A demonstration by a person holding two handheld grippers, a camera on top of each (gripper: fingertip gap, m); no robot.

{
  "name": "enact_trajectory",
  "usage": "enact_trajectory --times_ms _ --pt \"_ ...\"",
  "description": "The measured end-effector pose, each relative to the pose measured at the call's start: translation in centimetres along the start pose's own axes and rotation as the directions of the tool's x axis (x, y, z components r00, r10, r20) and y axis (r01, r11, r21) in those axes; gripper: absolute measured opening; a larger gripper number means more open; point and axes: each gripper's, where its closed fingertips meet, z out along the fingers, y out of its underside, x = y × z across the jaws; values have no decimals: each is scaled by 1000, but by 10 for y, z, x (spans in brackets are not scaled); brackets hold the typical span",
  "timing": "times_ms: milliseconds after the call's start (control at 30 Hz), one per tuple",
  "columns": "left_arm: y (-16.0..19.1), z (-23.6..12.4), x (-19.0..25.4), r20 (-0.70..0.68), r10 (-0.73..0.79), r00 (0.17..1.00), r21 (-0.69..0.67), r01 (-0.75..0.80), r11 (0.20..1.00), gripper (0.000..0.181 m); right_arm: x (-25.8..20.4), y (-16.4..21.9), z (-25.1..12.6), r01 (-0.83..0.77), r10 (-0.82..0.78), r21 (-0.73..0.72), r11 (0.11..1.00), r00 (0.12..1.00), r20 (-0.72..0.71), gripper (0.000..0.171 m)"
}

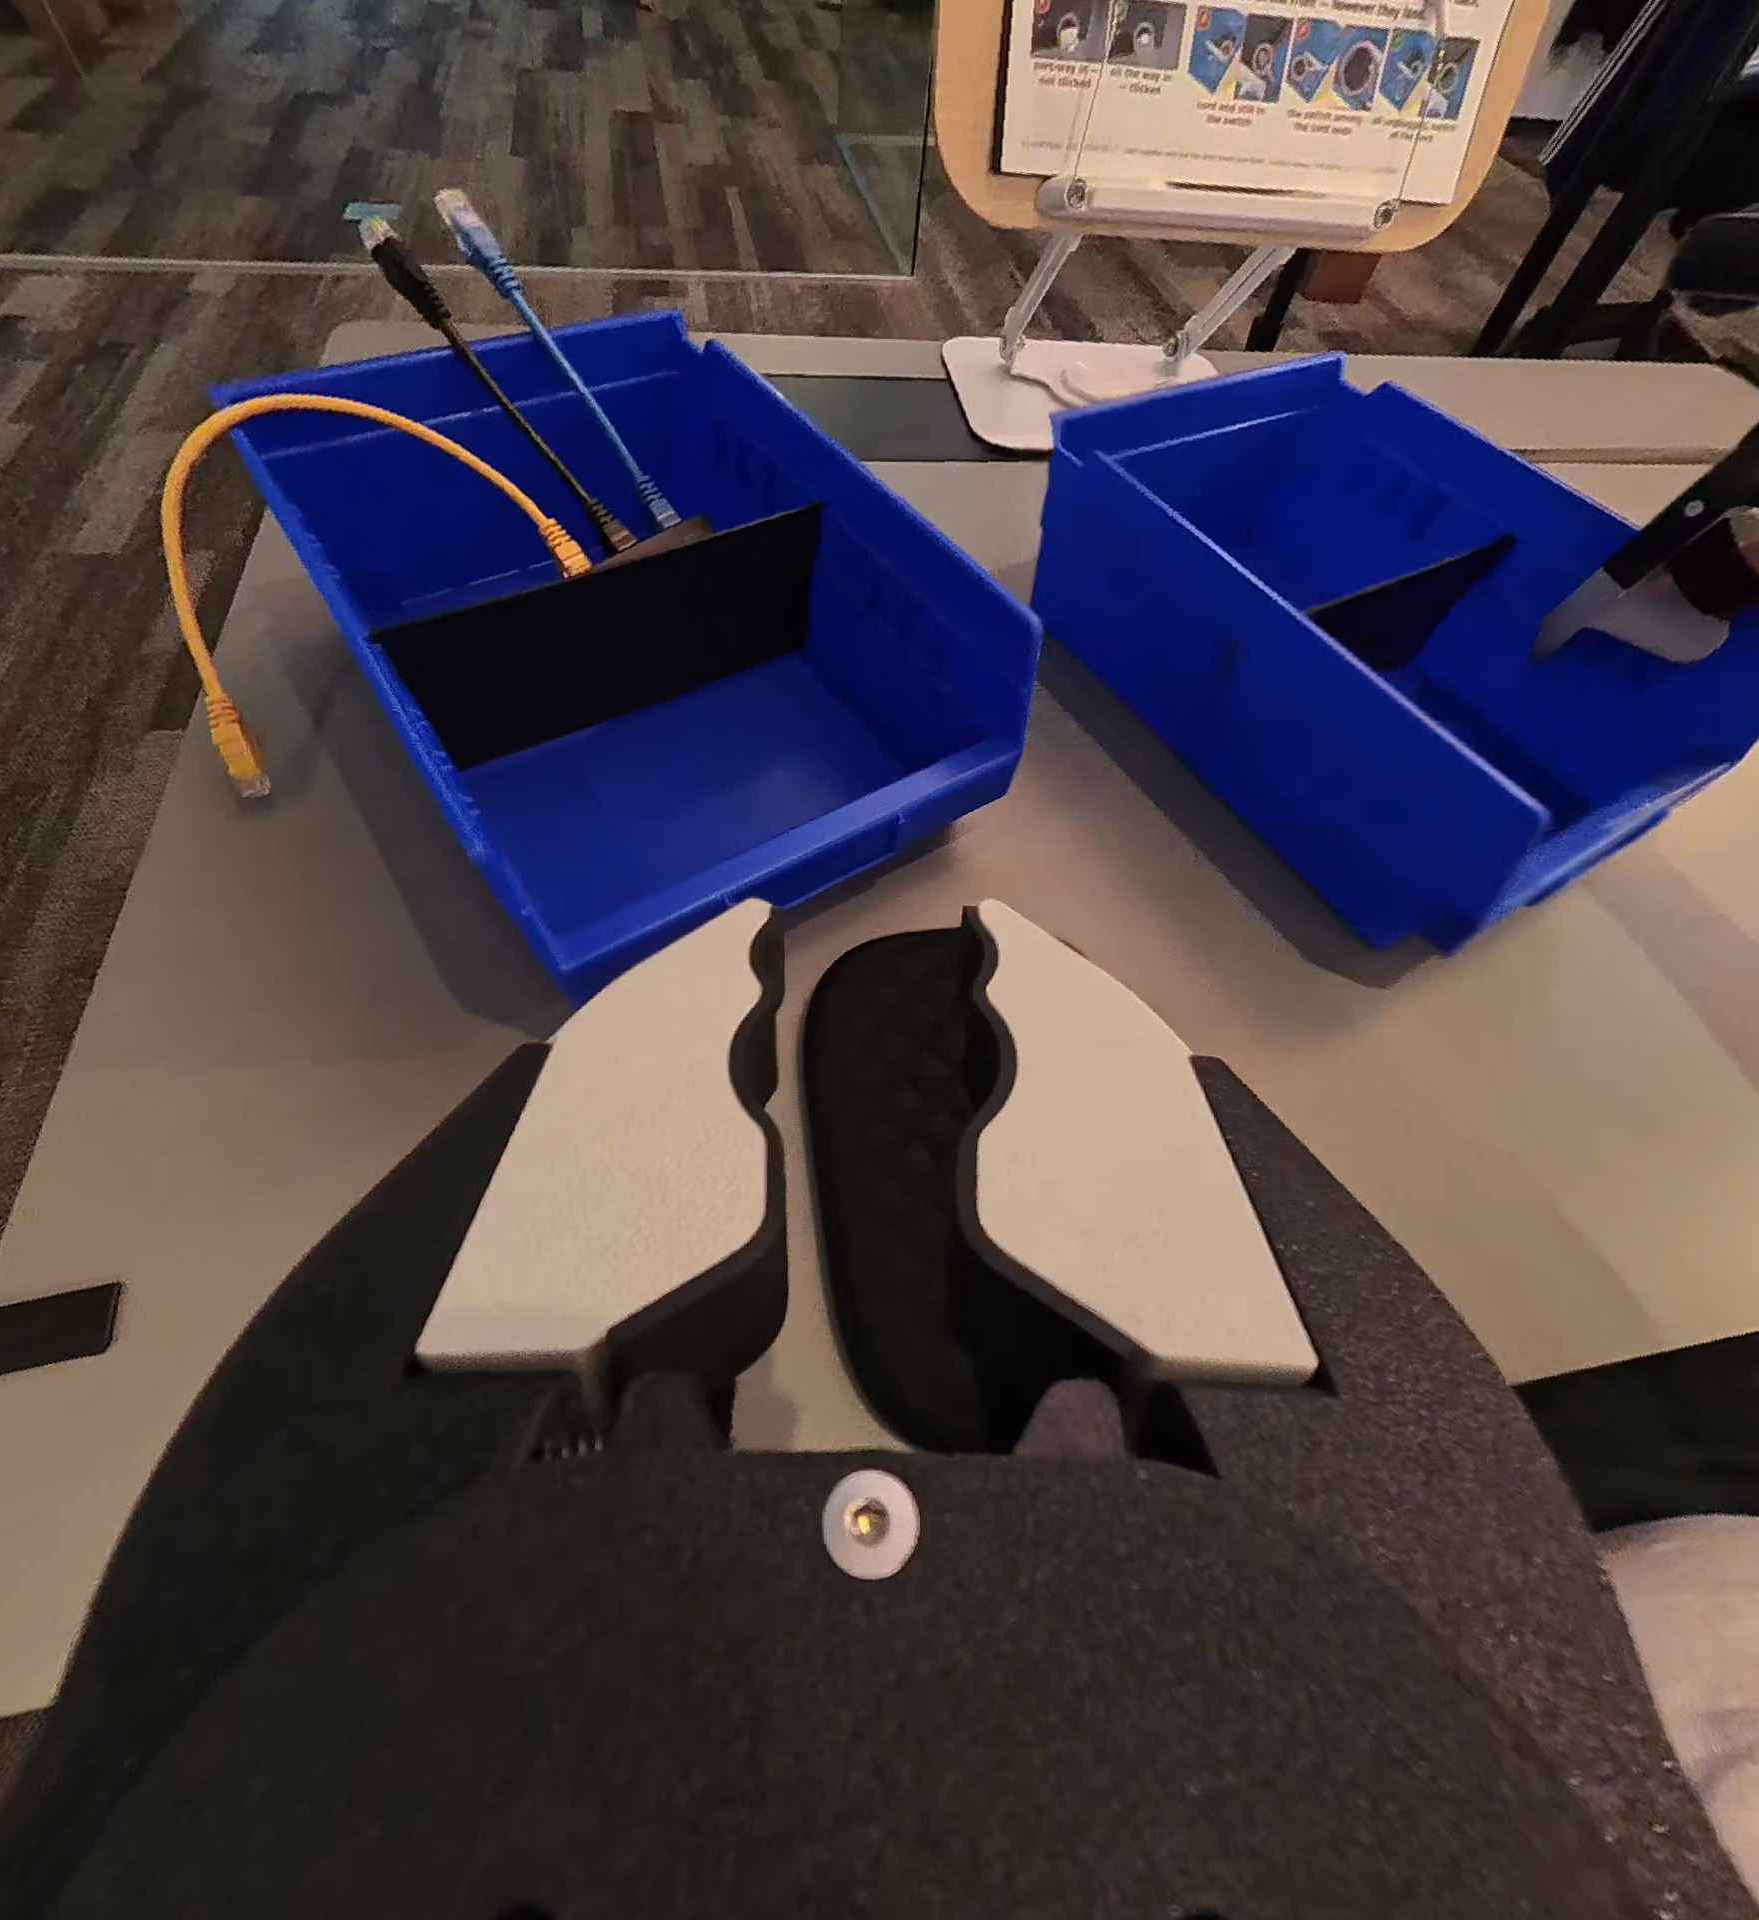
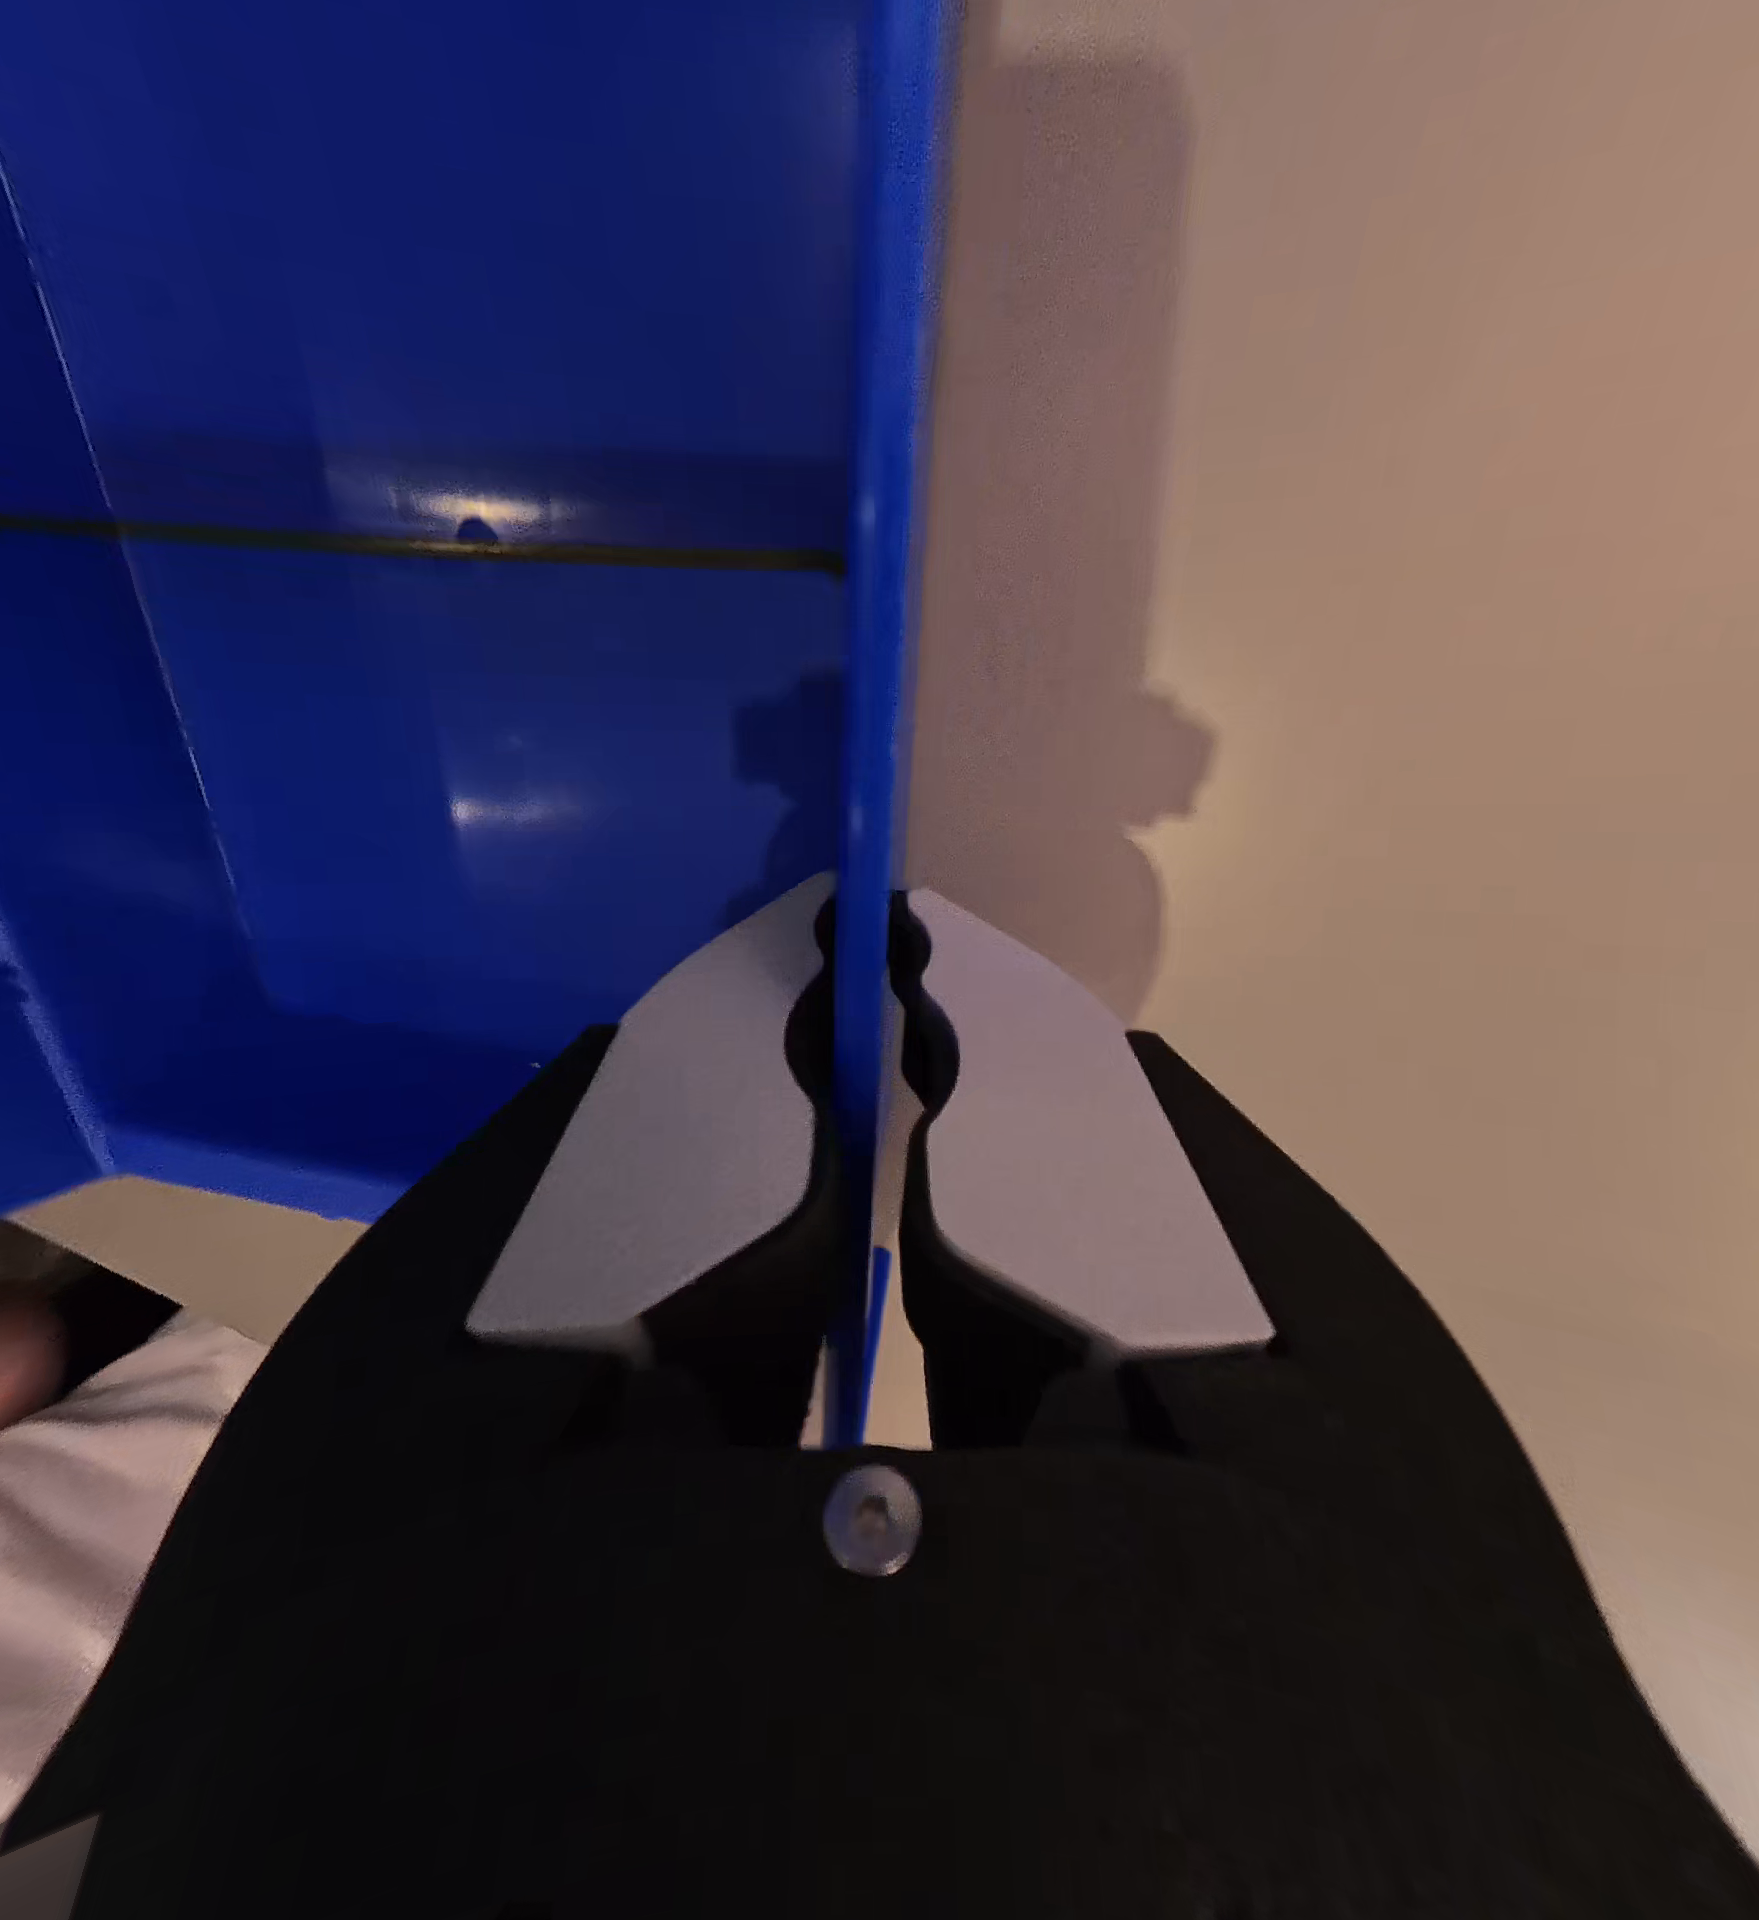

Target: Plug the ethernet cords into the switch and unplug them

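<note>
At the far bin's side wall (image 2: 880, 520), the right gripper (image 2: 867, 904) is pinching plastic, risking tipping; the left gripper (image 1: 870, 920) is hovering spread; cords (image 1: 584, 416) are standing plugged in the near bin (image 1: 916, 613).

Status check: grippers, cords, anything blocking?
Left gripper open, hovering. Right gripper shut on right bin wall. Three cords in switch, left bin. Nothing blocking.

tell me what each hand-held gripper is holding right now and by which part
The right hand-held gripper is shut on the right blue bin, clamping its right side wall at the rim. The left hand-held gripper is open and holds nothing.
</note>
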Motion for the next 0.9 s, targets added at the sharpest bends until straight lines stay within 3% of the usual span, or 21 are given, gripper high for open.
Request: enact_trajectory --times_ms 267,900 --pt "-10 16 6 26 0 1000 7 0 1000 31 92 22 -23 -10 11 18 1000 999 -43 5" --pt "-19 52 23 84 38 996 -57 -33 998 31 275 94 -72 -344 351 121 931 935 -42 5"
